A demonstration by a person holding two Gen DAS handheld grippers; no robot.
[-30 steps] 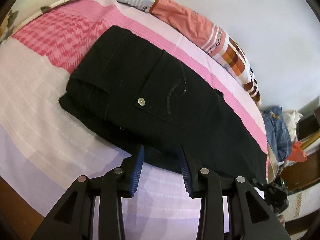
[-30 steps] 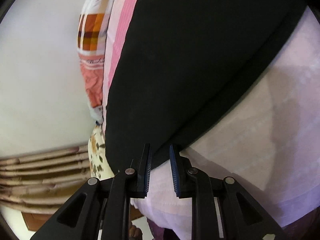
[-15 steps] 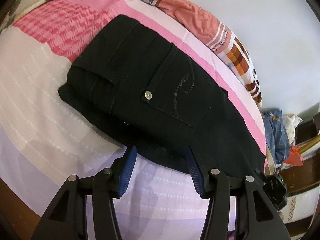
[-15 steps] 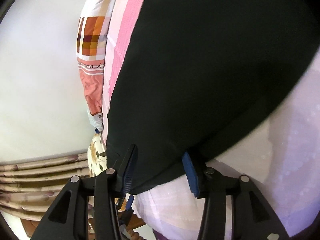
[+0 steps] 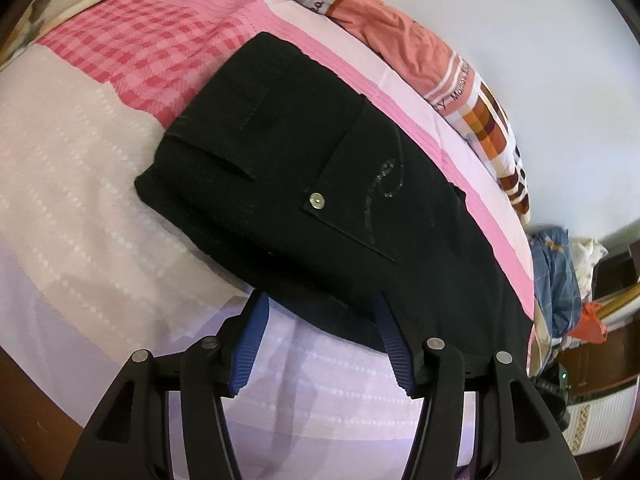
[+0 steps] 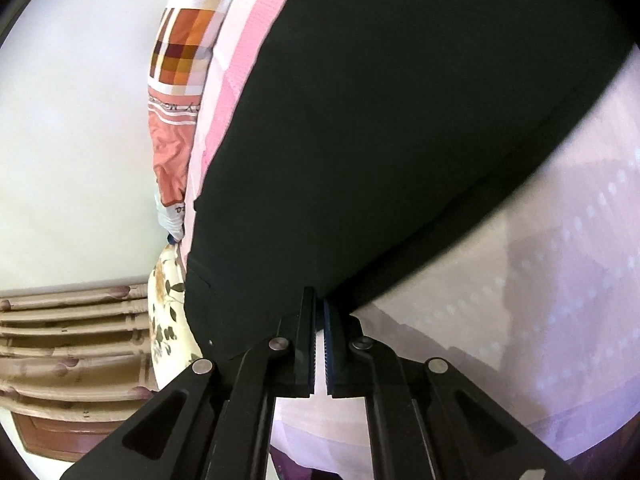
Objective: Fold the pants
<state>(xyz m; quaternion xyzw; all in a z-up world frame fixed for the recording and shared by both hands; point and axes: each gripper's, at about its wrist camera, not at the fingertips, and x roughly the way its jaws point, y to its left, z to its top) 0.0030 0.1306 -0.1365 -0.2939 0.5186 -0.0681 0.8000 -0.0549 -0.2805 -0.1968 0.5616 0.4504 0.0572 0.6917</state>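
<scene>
Black pants (image 5: 320,160) lie folded in half lengthwise on the pink and lilac bedsheet (image 5: 80,200), back pocket with a metal button facing up. My left gripper (image 5: 320,304) sits at their near edge. Its jaws are opening, the blue pads stand apart on either side of the hem, and neither presses on the cloth. In the right wrist view the pants (image 6: 400,120) fill the upper middle. My right gripper (image 6: 319,304) is shut, its tips pinching the pants' near edge.
An orange, white and plaid cloth (image 5: 460,80) lies along the bed's far side by the pale wall. A heap of blue and red clothes (image 5: 556,280) sits past the bed's right end. A floral pillow (image 6: 168,312) and a wooden headboard (image 6: 72,340) are at the other end.
The left jaws have spread wider at the pants' near edge. The right jaws first opened around the pants' edge, then closed on it.
</scene>
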